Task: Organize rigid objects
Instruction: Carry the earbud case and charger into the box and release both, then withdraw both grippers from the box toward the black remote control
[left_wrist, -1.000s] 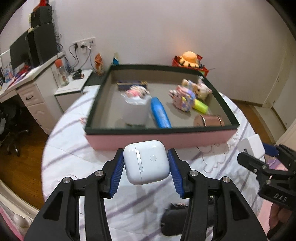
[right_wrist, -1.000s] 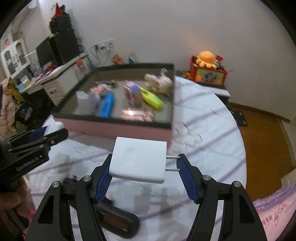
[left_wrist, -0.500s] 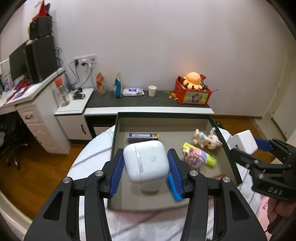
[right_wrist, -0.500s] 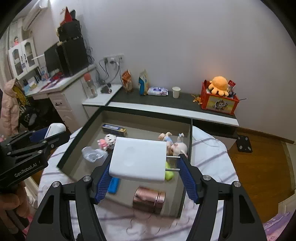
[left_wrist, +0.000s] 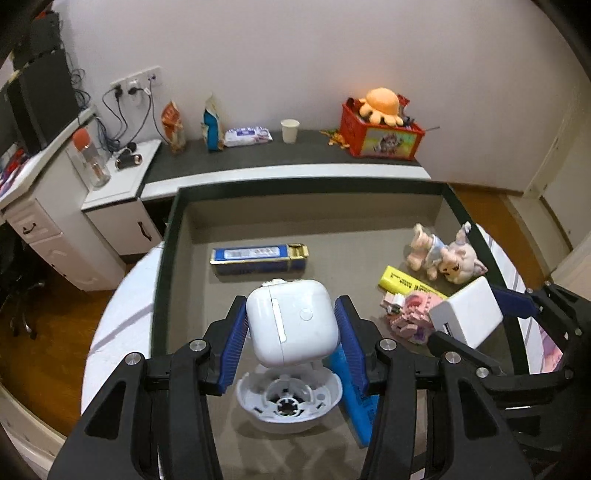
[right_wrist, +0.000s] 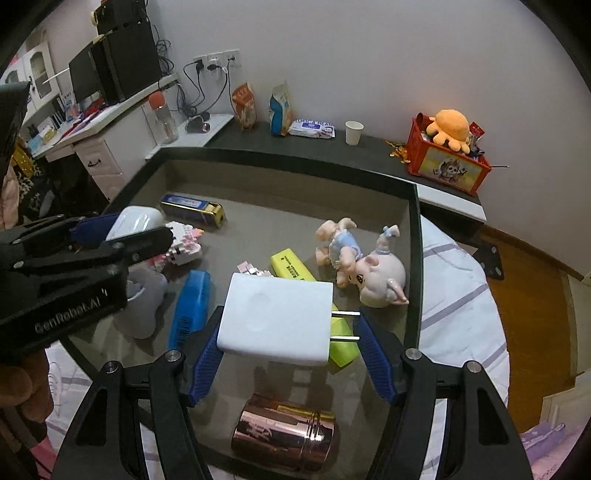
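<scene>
The left gripper (left_wrist: 291, 334) pinches a white earbud case (left_wrist: 292, 326) by its two flat sides, held in the air over the near part of the open storage box (left_wrist: 310, 184); the right gripper (right_wrist: 288, 325) clamps a white plug charger (right_wrist: 275, 321) across its broad body, its two metal prongs pointing toward the right finger, likewise above the box floor. Both look like light, stiff, glossy plastic shells — likely to slip if the squeeze is off-centre, so the wide flat faces are the sound places to hold, and neither should crush under a modest grip. Directly under the earbud case sits an upturned white plastic dish (left_wrist: 288, 402), with a blue bar (left_wrist: 354, 398) just to its right, so a straight drop would land on them; the barer floor lies ahead and to the left, short of the blue-and-gold tin (left_wrist: 258, 258). Below the charger lies a yellow block (right_wrist: 317, 299), a copper-coloured can (right_wrist: 284, 435) nearer the wrist, and a pig figurine (right_wrist: 369, 273) ahead to the right. A pink brick toy (right_wrist: 183, 245) sits off to the left, close by the other tool.
</scene>
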